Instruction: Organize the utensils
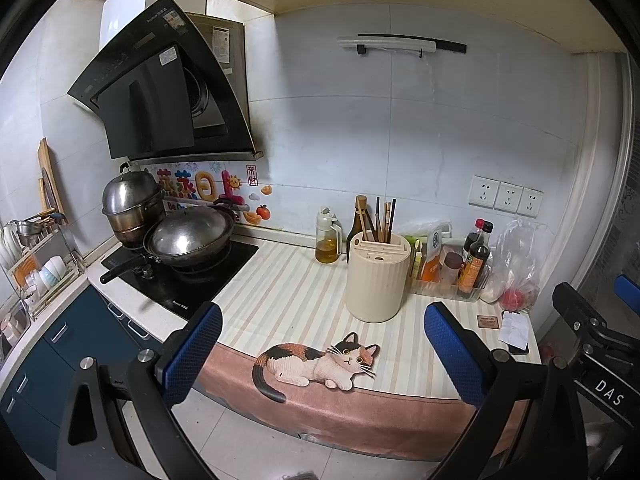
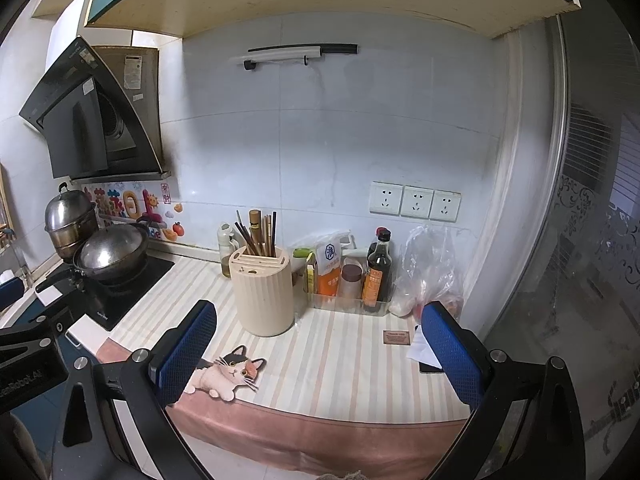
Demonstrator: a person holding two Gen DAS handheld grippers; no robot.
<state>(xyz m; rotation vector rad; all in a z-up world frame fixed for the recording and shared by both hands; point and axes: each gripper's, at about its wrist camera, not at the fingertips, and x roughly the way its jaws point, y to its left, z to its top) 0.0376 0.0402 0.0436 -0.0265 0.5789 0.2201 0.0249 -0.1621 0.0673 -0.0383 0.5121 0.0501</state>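
Note:
A cream ribbed utensil holder (image 1: 378, 278) (image 2: 263, 291) stands on the striped counter mat (image 1: 296, 300) (image 2: 340, 352). Several chopsticks (image 1: 384, 220) (image 2: 258, 234) stick up from its back slot. My left gripper (image 1: 322, 324) hovers open in front of the counter edge, nothing between its blue pads. My right gripper (image 2: 320, 320) is also open and empty, held back from the holder at about the same distance. The right gripper's black frame (image 1: 592, 332) shows at the right edge of the left wrist view.
Left of the mat sits a black hob (image 1: 180, 276) with a lidded wok (image 1: 190, 236) and steel pot (image 1: 132, 204). An oil bottle (image 1: 328, 240), a clear tray of sauce bottles (image 2: 352, 280), a plastic bag (image 2: 430, 272) and a phone under paper (image 1: 516, 332) line the back and right. A dish rack (image 1: 32, 264) stands far left.

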